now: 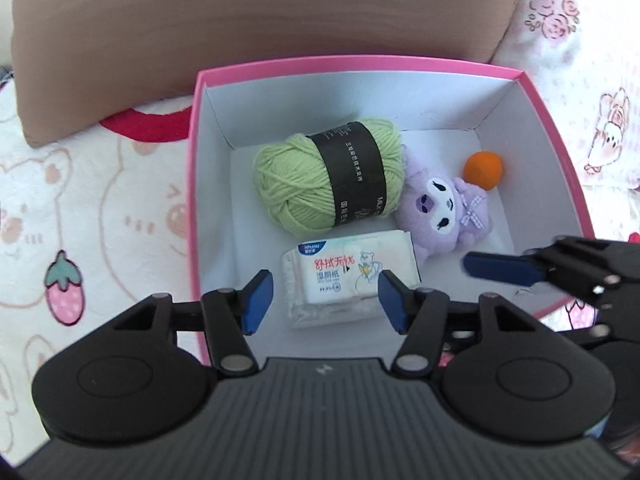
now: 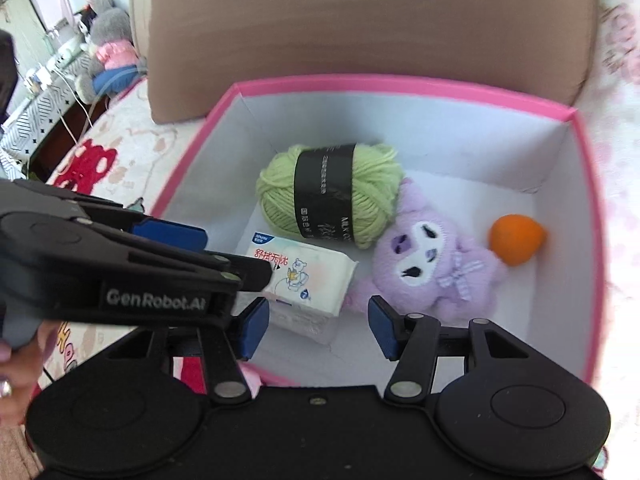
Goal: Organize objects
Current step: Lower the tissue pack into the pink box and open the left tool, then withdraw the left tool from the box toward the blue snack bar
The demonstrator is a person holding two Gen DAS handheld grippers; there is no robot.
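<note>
Pretty cozy bedroom setup: a white blanket point(image 1: 100, 184) with pink cartoon prints, and a big brown pillow point(image 1: 256, 20) propped behind. Daylight's bright, and off left a grey plush toy point(image 2: 108, 52) sits by a patterned cabinet point(image 2: 44, 108).

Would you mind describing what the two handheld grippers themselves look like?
Both are matte black plastic. The left gripper and right gripper each have two blue fingertip pads on black linkage arms with silver pivot pins, round housings and a ribbed body. White GenRobot.AI lettering marks the left one's side.
</note>
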